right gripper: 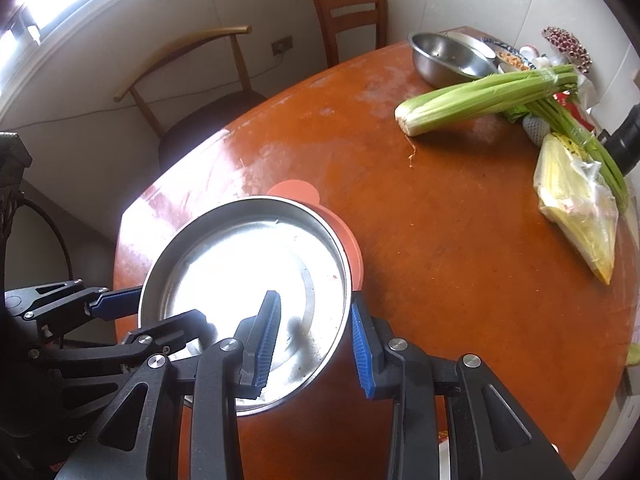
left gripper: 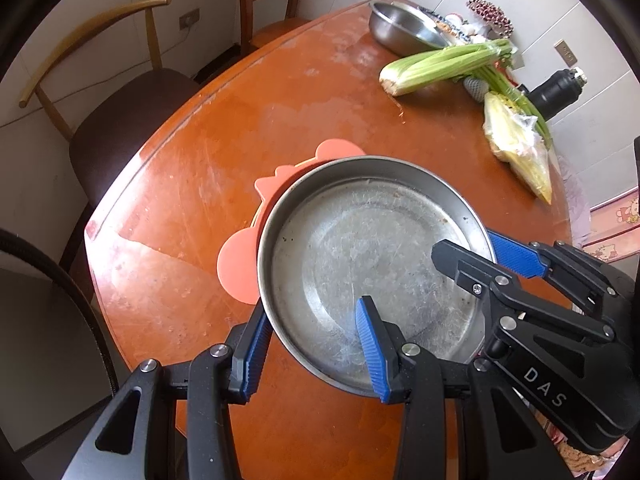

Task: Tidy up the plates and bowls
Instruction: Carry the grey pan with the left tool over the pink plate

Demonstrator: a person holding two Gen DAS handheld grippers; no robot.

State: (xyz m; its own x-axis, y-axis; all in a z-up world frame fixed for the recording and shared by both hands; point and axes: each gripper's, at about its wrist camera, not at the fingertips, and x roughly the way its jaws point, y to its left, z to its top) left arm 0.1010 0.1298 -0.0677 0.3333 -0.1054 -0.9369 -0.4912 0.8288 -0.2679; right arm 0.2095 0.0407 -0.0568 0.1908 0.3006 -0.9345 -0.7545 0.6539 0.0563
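Left wrist view: left gripper and right gripper jaws open, each straddling steel plate rim over coral mat; grip unconfirmed.

White letters "DAS" stand on the black body of the right tool.

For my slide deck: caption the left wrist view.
Both grippers straddle the rim of a steel plate resting on an orange mat, celery beyond.
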